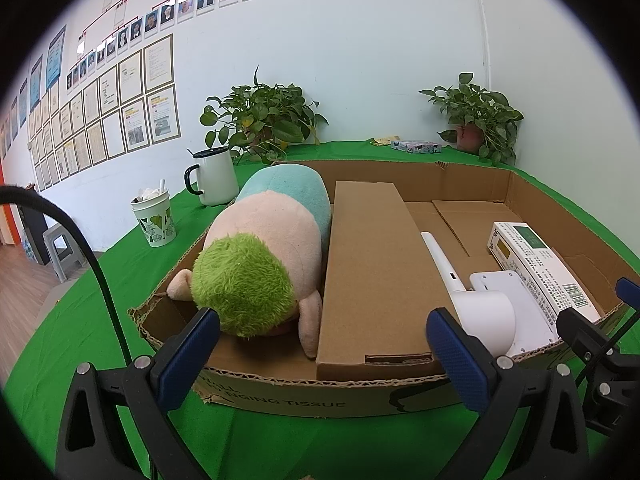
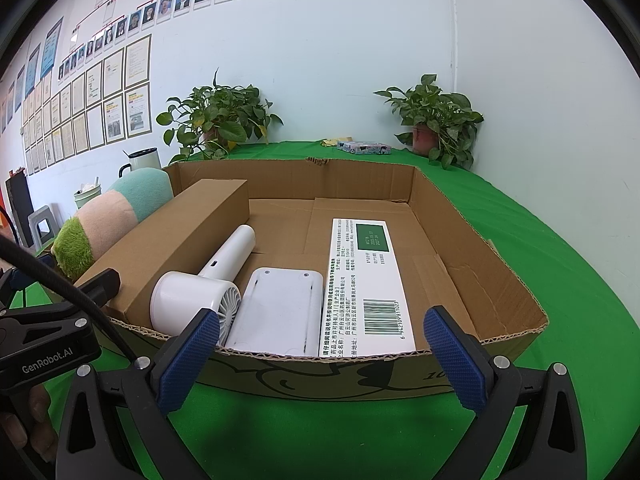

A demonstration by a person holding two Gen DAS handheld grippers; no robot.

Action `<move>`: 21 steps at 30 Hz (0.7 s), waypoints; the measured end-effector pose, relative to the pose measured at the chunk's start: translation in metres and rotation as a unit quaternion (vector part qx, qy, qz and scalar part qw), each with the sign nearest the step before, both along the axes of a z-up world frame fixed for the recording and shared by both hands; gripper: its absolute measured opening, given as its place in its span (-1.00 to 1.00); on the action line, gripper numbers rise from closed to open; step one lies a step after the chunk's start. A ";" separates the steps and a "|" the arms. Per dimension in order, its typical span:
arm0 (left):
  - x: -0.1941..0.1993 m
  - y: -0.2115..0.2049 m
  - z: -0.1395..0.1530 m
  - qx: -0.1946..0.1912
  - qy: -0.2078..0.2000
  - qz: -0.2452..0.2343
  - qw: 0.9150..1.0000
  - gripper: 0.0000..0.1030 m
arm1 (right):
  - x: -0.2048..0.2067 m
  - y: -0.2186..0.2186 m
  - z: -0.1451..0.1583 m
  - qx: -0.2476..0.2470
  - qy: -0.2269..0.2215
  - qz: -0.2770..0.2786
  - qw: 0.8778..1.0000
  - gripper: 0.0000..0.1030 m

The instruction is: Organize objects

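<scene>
A shallow cardboard tray [image 1: 400, 168] [image 2: 460, 216] lies on the green cloth. Inside it, from left to right, lie a plush toy [image 1: 260, 248] [image 2: 104, 220] with a green end, a long brown carton [image 1: 372, 264] [image 2: 180, 240], a white handheld fan [image 1: 476, 300] [image 2: 200, 292], a flat white device [image 2: 280, 312] and a white medicine box [image 1: 536, 260] [image 2: 364, 280] with a barcode. My left gripper [image 1: 324, 356] is open just before the tray's near wall, in front of the plush and carton. My right gripper [image 2: 324, 356] is open too, before the fan and medicine box, holding nothing.
A white mug [image 1: 216, 178] and a paper cup [image 1: 154, 218] stand left of the tray. Two potted plants [image 1: 260, 120] [image 1: 478, 120] and a small patterned box [image 1: 416, 146] sit along the back wall. The table edge curves off at the left. A black cable [image 1: 100, 264] hangs nearby.
</scene>
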State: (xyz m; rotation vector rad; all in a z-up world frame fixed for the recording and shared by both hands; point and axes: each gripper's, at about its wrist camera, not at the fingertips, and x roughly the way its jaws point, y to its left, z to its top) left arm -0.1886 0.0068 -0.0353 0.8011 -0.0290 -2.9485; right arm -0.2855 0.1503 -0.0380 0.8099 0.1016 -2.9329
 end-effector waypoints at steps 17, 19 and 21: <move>0.000 0.002 0.000 -0.011 0.003 0.004 1.000 1.00 | 0.000 -0.001 0.000 0.000 0.000 0.000 1.000 0.99; 0.000 0.002 0.000 -0.014 0.004 0.005 1.000 1.00 | 0.000 0.000 0.000 0.000 0.000 0.000 1.000 0.99; 0.000 0.002 0.000 -0.014 0.004 0.005 1.000 1.00 | 0.000 0.000 0.000 0.000 0.000 0.000 1.000 0.99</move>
